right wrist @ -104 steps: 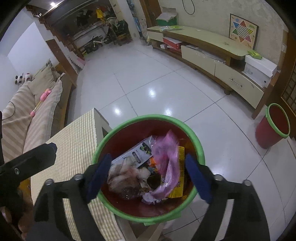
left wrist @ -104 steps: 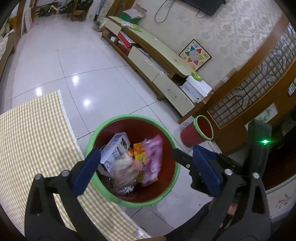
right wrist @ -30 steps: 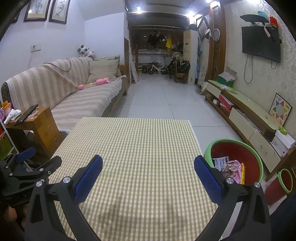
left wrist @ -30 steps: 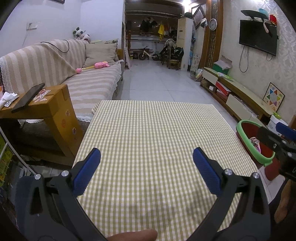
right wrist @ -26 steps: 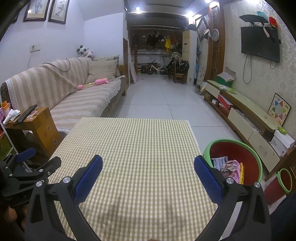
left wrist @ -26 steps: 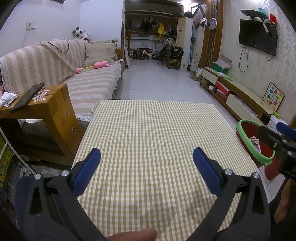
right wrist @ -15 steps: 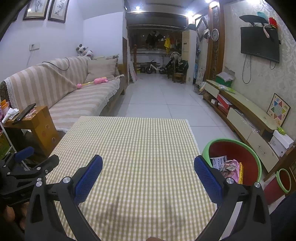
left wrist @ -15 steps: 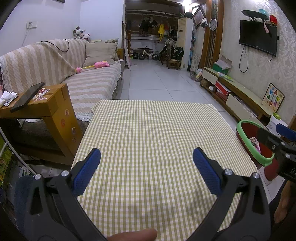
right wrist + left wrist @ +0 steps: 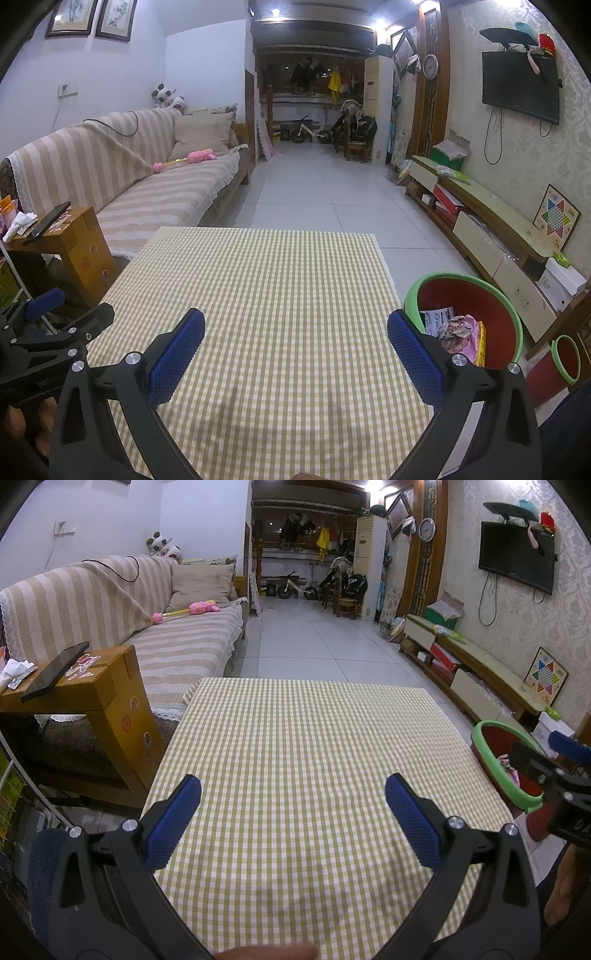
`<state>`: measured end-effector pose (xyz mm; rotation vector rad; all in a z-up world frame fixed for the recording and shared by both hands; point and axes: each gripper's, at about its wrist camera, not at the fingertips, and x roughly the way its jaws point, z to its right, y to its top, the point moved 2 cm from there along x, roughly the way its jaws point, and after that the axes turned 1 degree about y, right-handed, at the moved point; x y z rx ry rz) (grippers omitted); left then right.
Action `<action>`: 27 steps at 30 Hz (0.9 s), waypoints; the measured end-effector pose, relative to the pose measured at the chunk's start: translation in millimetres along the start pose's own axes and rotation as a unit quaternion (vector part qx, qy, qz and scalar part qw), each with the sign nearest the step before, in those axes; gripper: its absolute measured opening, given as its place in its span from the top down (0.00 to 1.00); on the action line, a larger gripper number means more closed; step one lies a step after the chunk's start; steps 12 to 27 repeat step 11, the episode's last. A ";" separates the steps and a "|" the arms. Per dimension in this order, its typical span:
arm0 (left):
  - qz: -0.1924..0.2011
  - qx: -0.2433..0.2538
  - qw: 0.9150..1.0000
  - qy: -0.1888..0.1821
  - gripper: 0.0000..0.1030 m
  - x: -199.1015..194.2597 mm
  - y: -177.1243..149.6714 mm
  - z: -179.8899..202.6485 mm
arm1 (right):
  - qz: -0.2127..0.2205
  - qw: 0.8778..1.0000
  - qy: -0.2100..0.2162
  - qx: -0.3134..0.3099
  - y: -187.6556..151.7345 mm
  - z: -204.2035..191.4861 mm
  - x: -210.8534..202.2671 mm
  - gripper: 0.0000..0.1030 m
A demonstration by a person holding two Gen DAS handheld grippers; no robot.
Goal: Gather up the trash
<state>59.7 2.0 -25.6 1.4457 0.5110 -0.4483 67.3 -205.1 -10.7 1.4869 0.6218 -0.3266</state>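
Red plastic bin w/ green rim (image 9: 513,325), crumpled pink/yellow wrappers (image 9: 460,332) inside. Left gripper (image 9: 293,814), right gripper (image 9: 295,338): jaws wide apart, nothing held.

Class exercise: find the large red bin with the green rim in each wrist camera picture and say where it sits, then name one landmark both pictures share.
Left wrist view: the red bin sits at the right edge, beside the checked tablecloth, partly behind the right gripper.
Right wrist view: the bin is lower right, trash showing inside.
Shared landmark: the wall TV.
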 end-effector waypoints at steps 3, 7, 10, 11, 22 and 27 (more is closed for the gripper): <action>0.005 0.008 1.000 0.002 0.05 -2.4 -2.0 3.5 | 0.000 1.000 0.001 0.000 -0.2 0.0 0.1 0.07; 0.001 0.010 1.000 0.015 0.05 -1.7 -1.9 4.4 | 0.000 1.000 0.000 0.001 -0.6 -0.4 1.2 0.07; -0.002 0.005 1.000 0.018 0.05 -1.2 -2.3 2.0 | -0.001 1.000 0.000 0.002 -2.3 0.6 2.0 0.07; -0.003 0.005 1.000 0.019 0.05 -1.0 -2.7 1.9 | -0.001 1.000 0.000 0.002 -2.3 0.6 2.0 0.07; -0.003 0.005 1.000 0.019 0.05 -1.0 -2.7 1.9 | -0.001 1.000 0.000 0.002 -2.3 0.6 2.0 0.07; -0.003 0.005 1.000 0.019 0.05 -1.0 -2.7 1.9 | -0.001 1.000 0.000 0.002 -2.3 0.6 2.0 0.07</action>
